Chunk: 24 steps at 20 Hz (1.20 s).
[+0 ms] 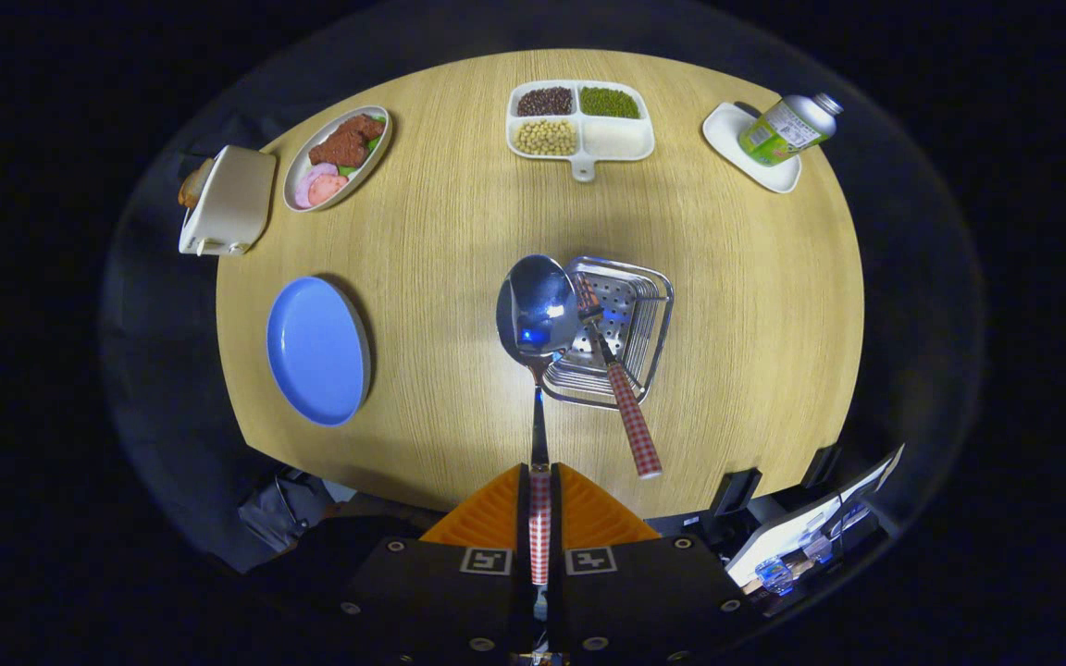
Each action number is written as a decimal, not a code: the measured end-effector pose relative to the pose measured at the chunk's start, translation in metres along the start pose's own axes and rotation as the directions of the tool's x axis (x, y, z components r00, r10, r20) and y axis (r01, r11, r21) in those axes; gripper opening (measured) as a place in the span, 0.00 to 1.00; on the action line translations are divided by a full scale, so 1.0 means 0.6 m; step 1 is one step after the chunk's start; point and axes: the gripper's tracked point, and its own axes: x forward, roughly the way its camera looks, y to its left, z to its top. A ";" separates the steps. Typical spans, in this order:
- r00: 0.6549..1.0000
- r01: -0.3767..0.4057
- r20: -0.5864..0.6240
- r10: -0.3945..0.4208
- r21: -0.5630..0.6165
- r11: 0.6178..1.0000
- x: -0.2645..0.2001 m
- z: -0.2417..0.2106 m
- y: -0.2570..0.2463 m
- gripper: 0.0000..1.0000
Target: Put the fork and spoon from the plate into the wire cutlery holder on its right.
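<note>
Ranging across the round wooden table, the blue plate lies bare at the left, both utensils gone from it. Next, the gripper is clenched on the spoon by its checked handle, bowl held forward and high, apparently to clear the near rim of the wire cutlery holder just to its right. The fork already stands in that holder, leaning so its handle juts over the near edge. Open room remains in the basket's far right part; the fork's slant narrows the near side.
</note>
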 end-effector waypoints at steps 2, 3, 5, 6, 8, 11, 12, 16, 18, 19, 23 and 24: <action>0.997 -0.025 -0.075 0.024 -0.015 1.000 0.005 -0.006 -0.016 0.07; 0.994 -0.031 -0.106 0.030 -0.013 0.999 0.010 -0.005 -0.021 0.07; 0.985 -0.045 -0.166 0.042 -0.014 0.999 0.018 -0.005 -0.033 0.06; 0.979 -0.056 -0.198 0.052 -0.016 0.998 0.020 -0.004 -0.035 0.07; 0.966 -0.077 -0.251 0.068 -0.028 0.997 0.023 -0.002 -0.038 0.07; 0.941 -0.082 -0.332 0.063 -0.043 0.996 0.027 0.000 -0.044 0.07; 0.934 -0.079 -0.354 0.055 -0.056 0.995 0.029 0.002 -0.047 0.06; 0.913 -0.054 -0.409 0.002 -0.115 0.992 0.031 0.028 -0.061 0.06; 0.910 -0.052 -0.415 -0.004 -0.123 0.991 0.035 0.043 -0.062 0.06; 0.908 -0.062 -0.419 0.007 -0.118 0.991 0.037 0.044 -0.058 0.06; 0.896 -0.076 -0.445 0.015 -0.119 0.990 0.037 0.040 -0.048 0.06; 0.895 -0.077 -0.446 0.016 -0.118 0.990 0.031 0.041 -0.047 0.08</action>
